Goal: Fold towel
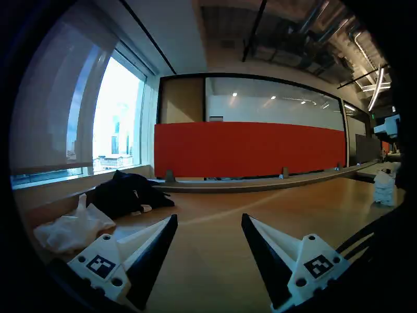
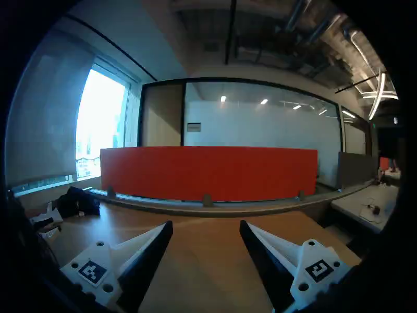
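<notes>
Both empty: left gripper (image 1: 208, 216) and right gripper (image 2: 206, 223) have jaws spread wide over the bare light-wood tabletop (image 1: 219, 261). The likeliest towel is the crumpled white cloth (image 1: 73, 229) ahead-left of the left gripper, though it could be a bag, can't tell. Risk: reaching left, a finger snags the black bundled garment (image 1: 127, 195) just behind it, or pinches one layer only and drags the cloth bunched. A long red partition panel (image 1: 250, 148) bounds the far edge and a white folded stack (image 1: 384, 188) sits far right; nothing blocks straight ahead.
</notes>
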`<control>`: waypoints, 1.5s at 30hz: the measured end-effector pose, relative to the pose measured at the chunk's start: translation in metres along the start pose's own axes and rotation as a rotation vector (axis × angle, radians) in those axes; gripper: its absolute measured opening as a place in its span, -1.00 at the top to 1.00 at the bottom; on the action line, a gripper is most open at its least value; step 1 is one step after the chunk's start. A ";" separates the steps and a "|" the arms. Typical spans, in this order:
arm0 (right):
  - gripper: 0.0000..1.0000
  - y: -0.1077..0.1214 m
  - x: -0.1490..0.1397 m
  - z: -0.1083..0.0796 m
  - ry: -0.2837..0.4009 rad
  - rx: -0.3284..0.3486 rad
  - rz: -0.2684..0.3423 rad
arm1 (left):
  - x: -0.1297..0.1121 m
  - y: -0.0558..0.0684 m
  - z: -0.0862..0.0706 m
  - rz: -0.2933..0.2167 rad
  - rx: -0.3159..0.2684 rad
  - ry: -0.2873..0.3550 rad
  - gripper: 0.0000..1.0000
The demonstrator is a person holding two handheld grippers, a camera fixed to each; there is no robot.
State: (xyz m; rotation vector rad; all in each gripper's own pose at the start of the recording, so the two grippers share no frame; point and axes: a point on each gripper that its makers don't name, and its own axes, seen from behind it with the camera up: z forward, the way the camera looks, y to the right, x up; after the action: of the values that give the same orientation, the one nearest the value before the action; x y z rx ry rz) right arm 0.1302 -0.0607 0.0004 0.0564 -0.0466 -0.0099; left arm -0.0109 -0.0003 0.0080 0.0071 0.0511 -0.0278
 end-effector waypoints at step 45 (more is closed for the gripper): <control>-0.99 0.057 -0.132 0.004 0.014 -0.046 0.009 | 0.000 0.001 0.000 0.001 0.000 -0.001 -0.93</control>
State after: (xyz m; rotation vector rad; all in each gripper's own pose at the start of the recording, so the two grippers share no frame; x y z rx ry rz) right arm -0.0010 -0.0027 0.0019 0.0098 -0.0322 -0.0017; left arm -0.0113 0.0004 0.0076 0.0074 0.0501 -0.0269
